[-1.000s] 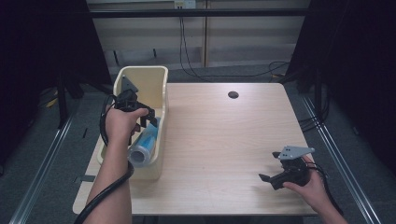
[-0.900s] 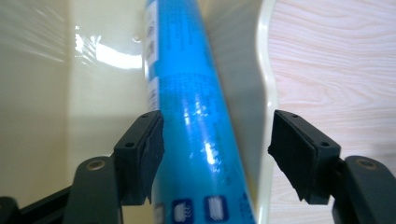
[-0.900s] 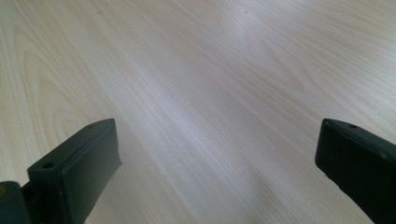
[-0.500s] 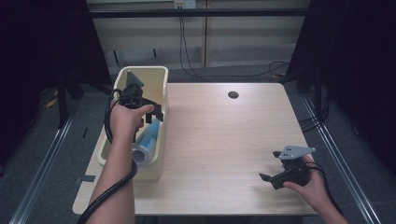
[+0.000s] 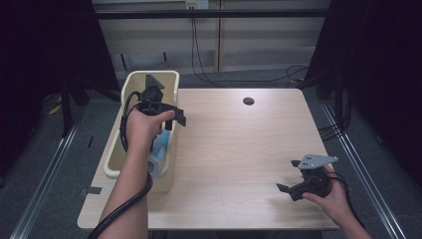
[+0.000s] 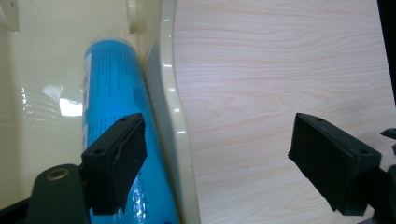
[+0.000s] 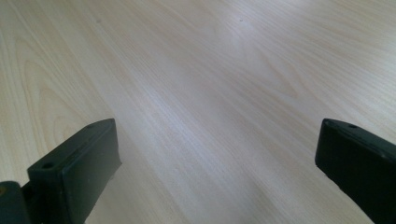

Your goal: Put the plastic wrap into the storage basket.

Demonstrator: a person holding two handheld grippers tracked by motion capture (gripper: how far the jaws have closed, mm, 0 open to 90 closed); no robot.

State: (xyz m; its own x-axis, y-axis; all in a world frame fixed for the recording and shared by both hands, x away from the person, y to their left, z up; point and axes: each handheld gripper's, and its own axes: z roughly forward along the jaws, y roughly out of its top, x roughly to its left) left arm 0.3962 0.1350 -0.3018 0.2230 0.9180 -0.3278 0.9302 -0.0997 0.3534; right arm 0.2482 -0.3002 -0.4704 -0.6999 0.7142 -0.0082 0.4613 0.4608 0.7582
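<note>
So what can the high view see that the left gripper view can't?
High view alone: the person's left hand with the left gripper above the cream bin, the right gripper low over the table's near right corner, a dark round hole in the tabletop, and the floor around the table.

Left gripper view alone: a close look at the blue bottle lying along the bin's inner wall, with faint print on it, and the left gripper's jaws, which have just been opening, with nothing between them.

Both: bin, blue bottle, light wooden table.
</note>
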